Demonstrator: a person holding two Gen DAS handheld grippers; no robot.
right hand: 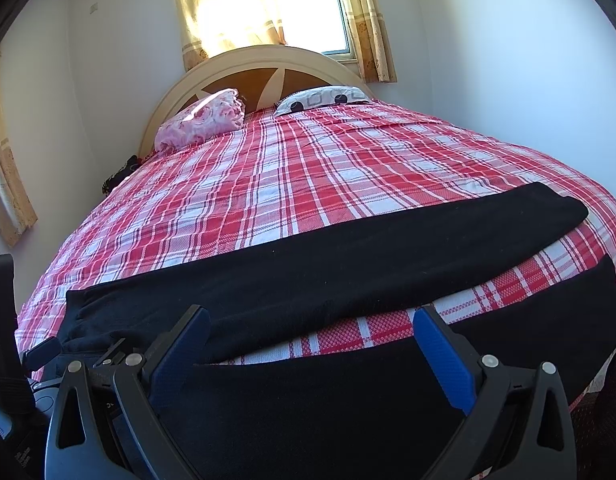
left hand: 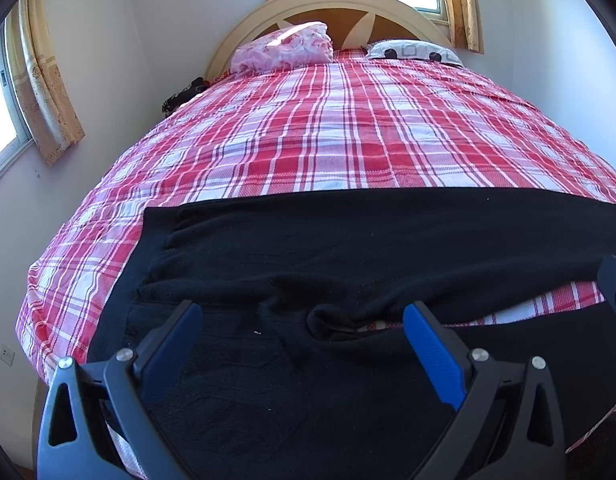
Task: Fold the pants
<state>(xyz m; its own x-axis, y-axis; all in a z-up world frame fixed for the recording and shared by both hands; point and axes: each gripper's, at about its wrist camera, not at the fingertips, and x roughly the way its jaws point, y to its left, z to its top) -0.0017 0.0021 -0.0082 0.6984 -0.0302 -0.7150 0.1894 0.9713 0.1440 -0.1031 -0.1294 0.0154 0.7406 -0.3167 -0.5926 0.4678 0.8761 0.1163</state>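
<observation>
**Black pants spread out at the foot of the bed, both grippers open over them**

Left wrist view first: we've got the left gripper [left hand: 302,320] sitting low over the black pants [left hand: 348,240], jaws spread wide and nothing pinched between them. The pants lie flat across the near end of the bed, on the red plaid bedspread [left hand: 308,132]. The waistband end is off to the left, and right between our blue pads [left hand: 432,356] there's a bunched-up bit of fabric at the crotch where the two legs split. A sliver of plaid shows in the gap between the legs on the right. Up at the headboard [left hand: 328,0] sit a pink floral pillow [left hand: 284,50] and a white patterned pillow [left hand: 412,52].

Right wrist view: the right gripper [right hand: 312,328] is also wide open, holding nothing, hovering above the nearer pant leg. From here we see both legs running out to the right, the far one ending near the bed's right edge, with a wedge of plaid between them. Part of the left gripper [right hand: 40,354] pokes in at lower left.
</observation>
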